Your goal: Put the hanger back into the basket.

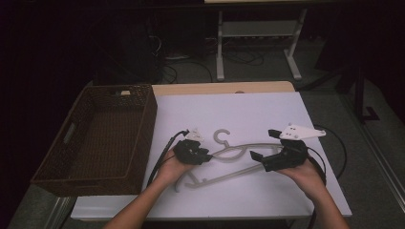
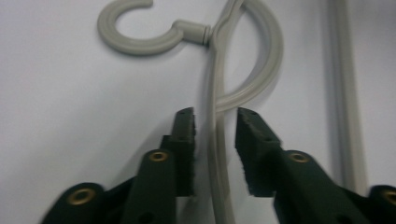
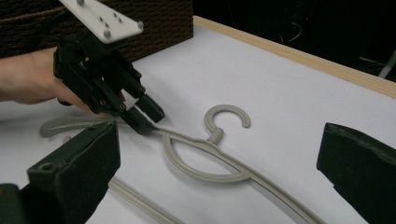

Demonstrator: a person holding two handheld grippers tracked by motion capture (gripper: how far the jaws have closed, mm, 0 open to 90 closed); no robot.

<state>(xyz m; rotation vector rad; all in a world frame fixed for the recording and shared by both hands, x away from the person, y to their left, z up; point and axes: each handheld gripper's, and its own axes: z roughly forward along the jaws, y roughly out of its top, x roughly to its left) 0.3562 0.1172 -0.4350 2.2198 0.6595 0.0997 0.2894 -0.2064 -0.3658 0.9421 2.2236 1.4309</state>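
A grey plastic hanger [image 1: 237,149] lies flat on the white tabletop [image 1: 239,109], its hook [image 1: 221,136] pointing away from me. My left gripper [image 1: 208,157] is down at the hanger's left arm. In the left gripper view the thin arm [image 2: 215,154] runs between the two black pads [image 2: 187,135] with a small gap on each side, so the jaws are open around it. My right gripper [image 1: 262,143] is held at the hanger's right side with its jaws spread wide. In the right gripper view the hanger [image 3: 210,158] lies ahead of them, untouched.
A dark wicker basket [image 1: 143,124] stands on the left of the table, close to my left hand. Black cables [image 1: 160,160] trail from both grippers. The wooden table edge [image 1: 224,88] runs along the back, with the floor and a metal frame [image 1: 219,47] beyond.
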